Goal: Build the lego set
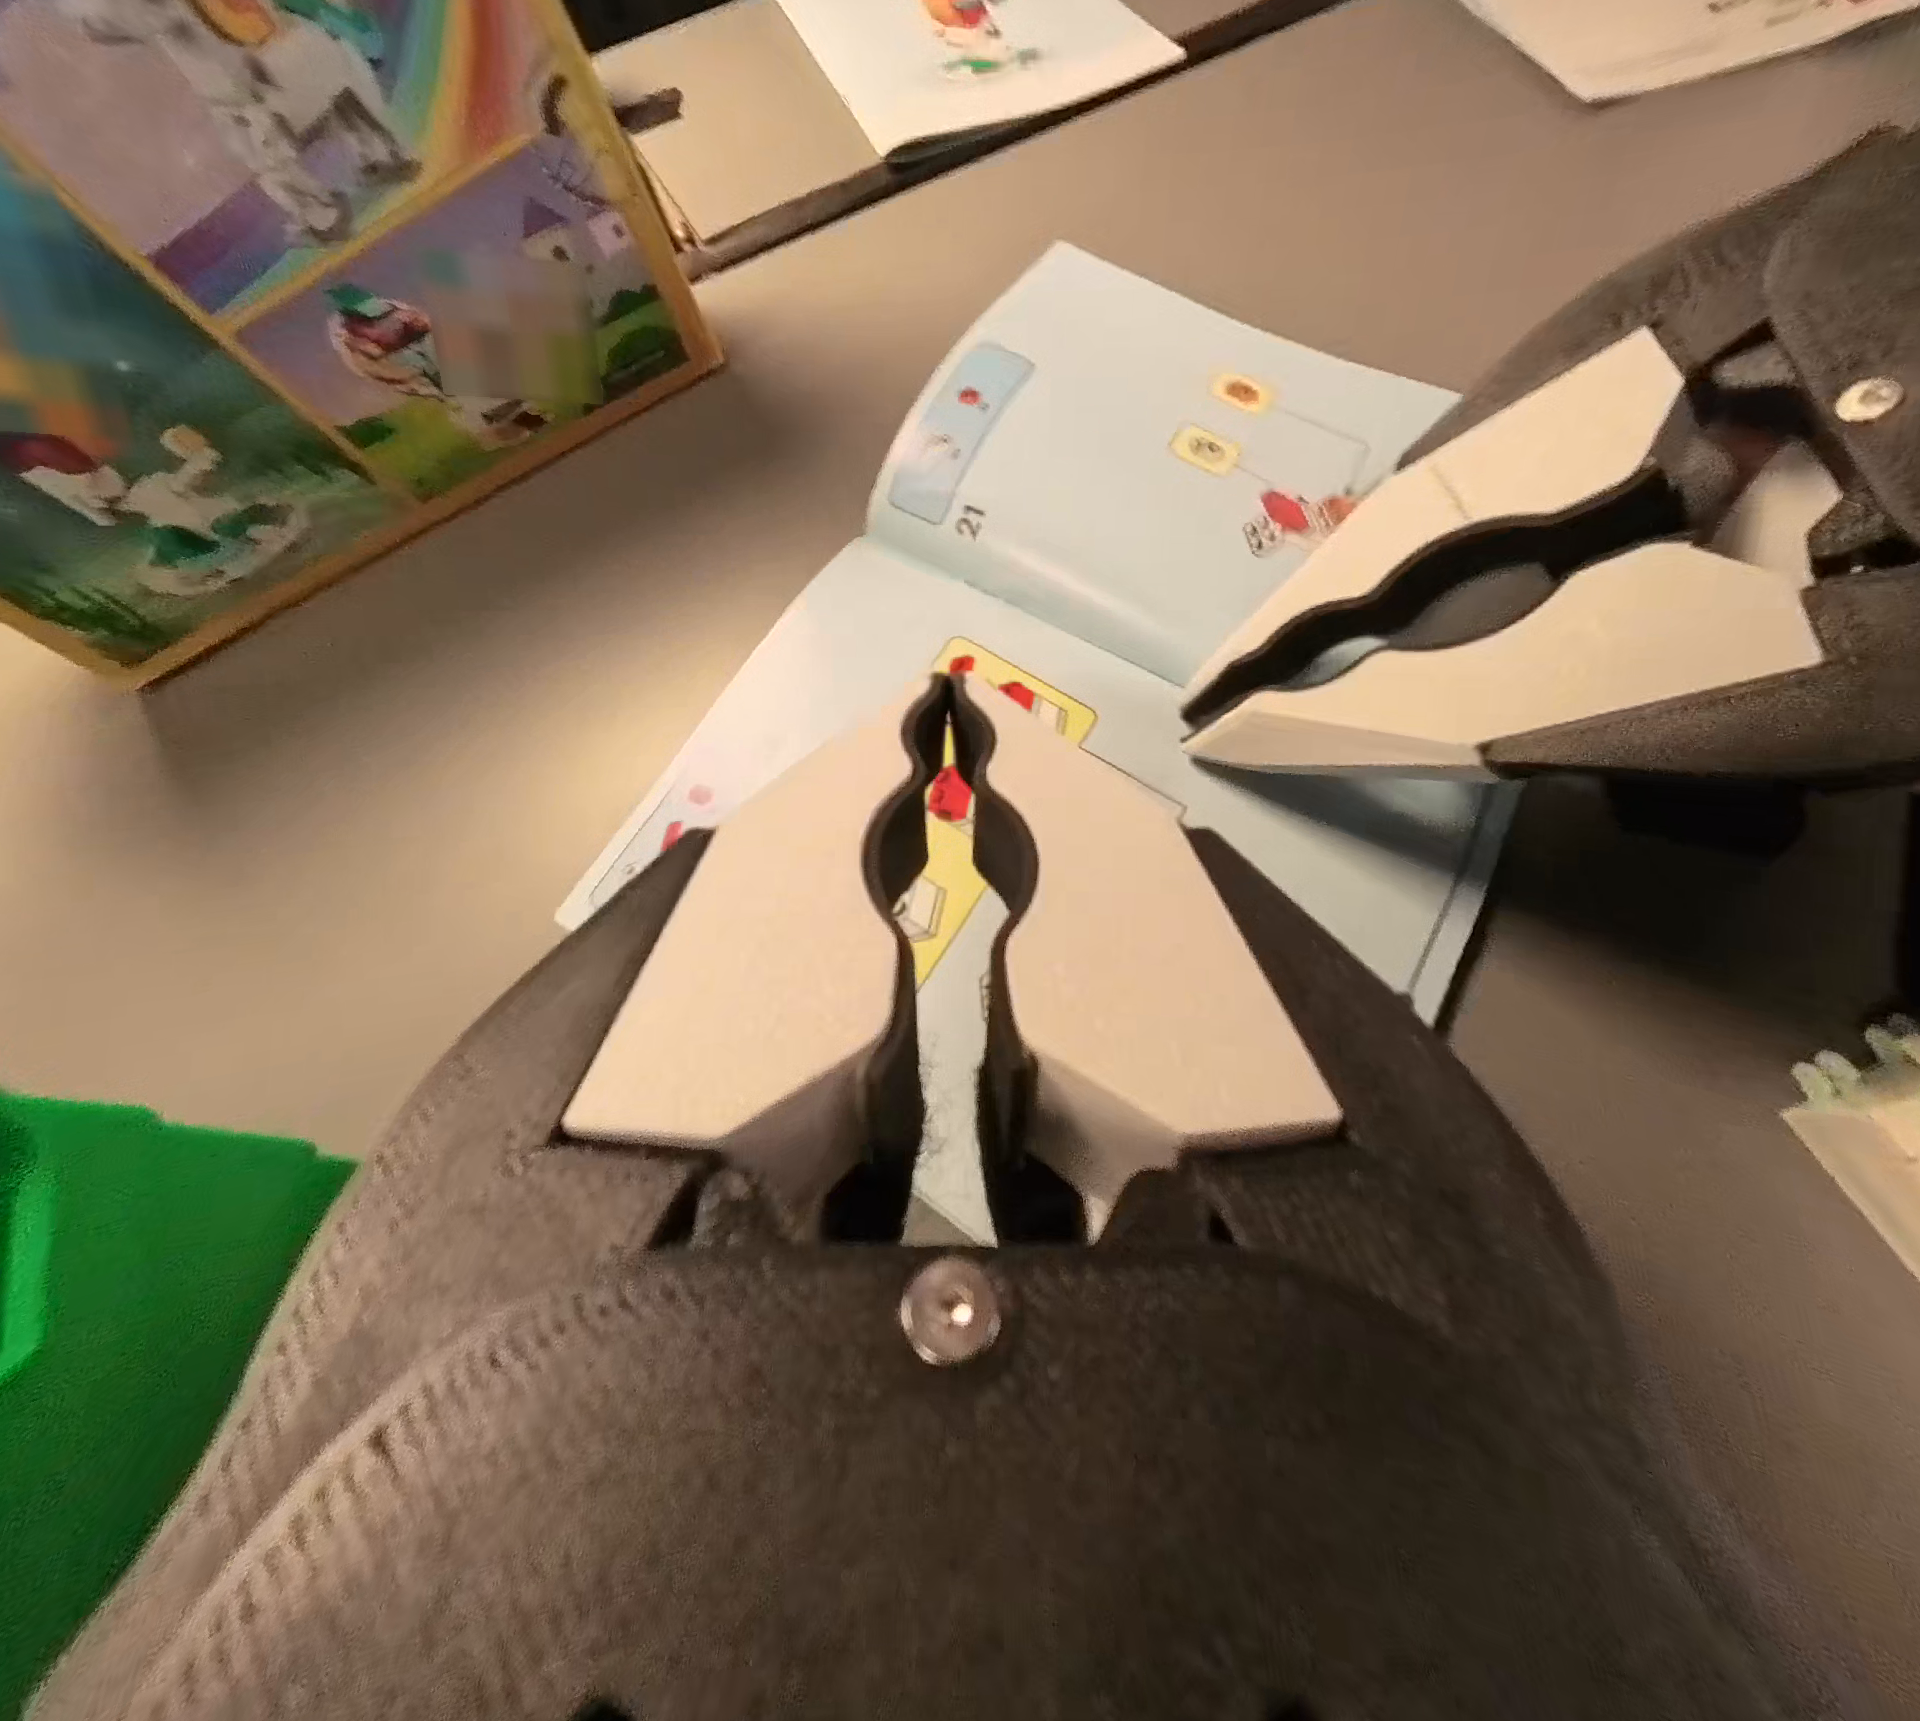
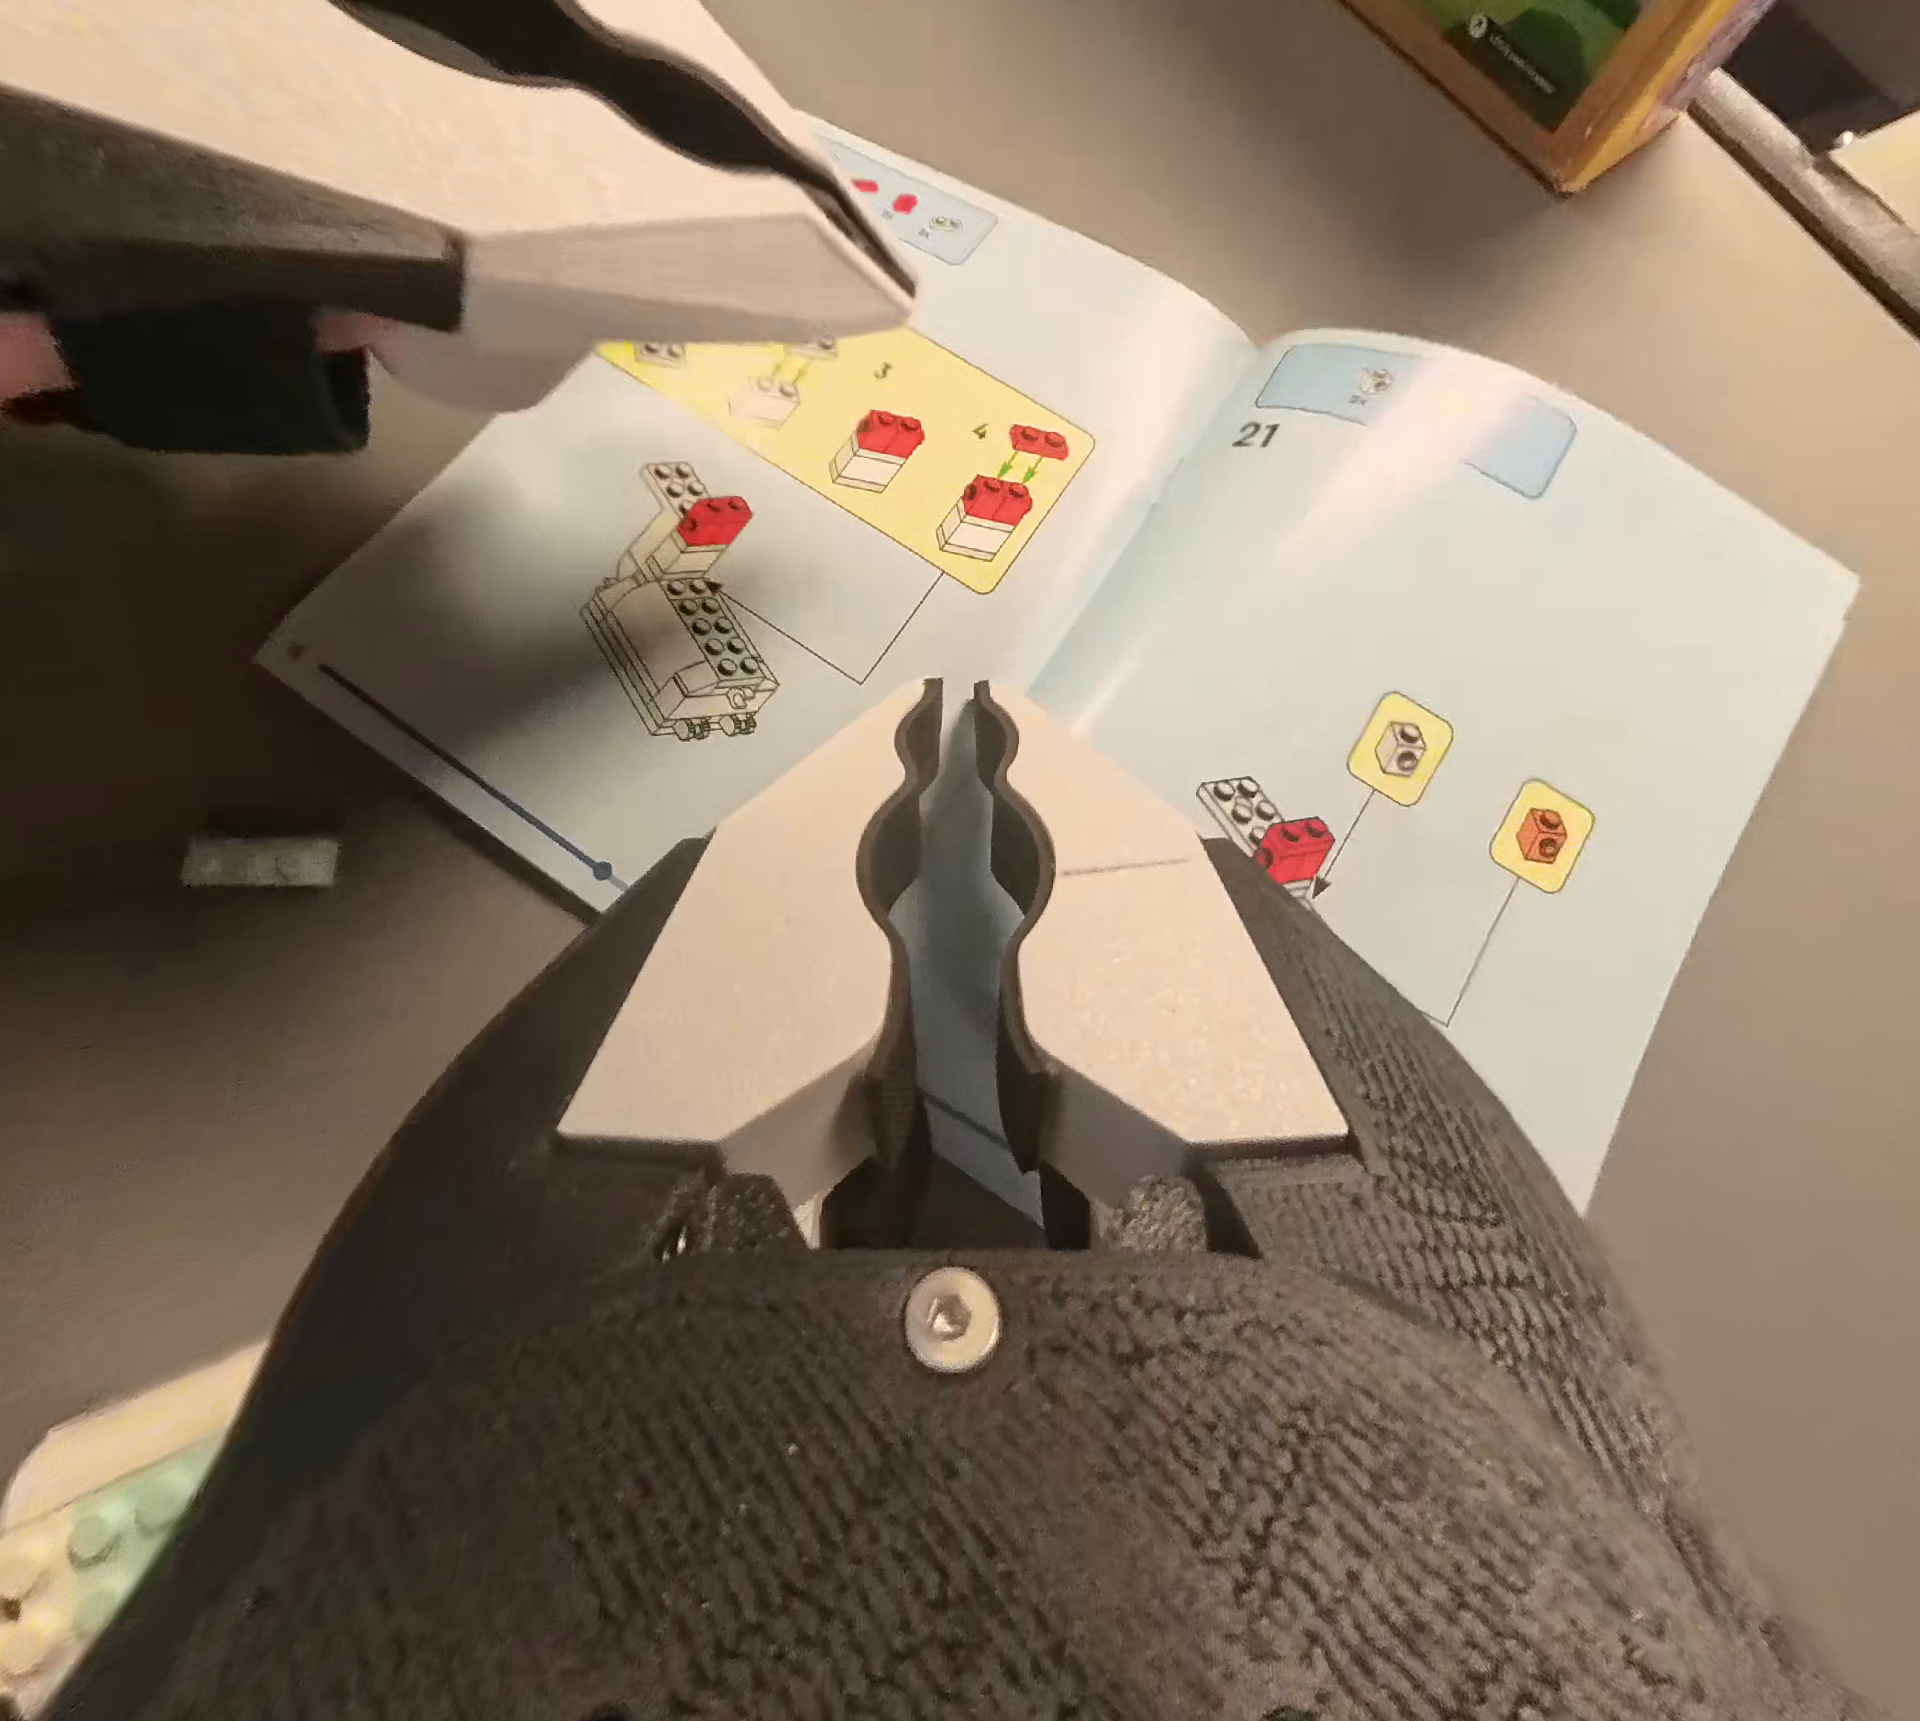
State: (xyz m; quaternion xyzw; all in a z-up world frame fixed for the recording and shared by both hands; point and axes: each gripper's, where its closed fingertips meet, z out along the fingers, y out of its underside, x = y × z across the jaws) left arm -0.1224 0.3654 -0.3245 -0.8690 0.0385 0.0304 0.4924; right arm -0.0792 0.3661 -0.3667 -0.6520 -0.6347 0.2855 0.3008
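Over the open pale-blue instruction booklet (image 2: 1455, 632), both empty.
My left hand-held gripper (image 1: 951, 684) is pressed together; my right hand-held gripper (image 2: 956, 686) nearly so, above the grey counter (image 1: 416, 840).

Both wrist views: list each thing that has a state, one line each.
left gripper: shut, empty
right gripper: shut, empty
open booklet: open, flat on table
two far booklets: closed
set box: upright
small grey plate: loose on table
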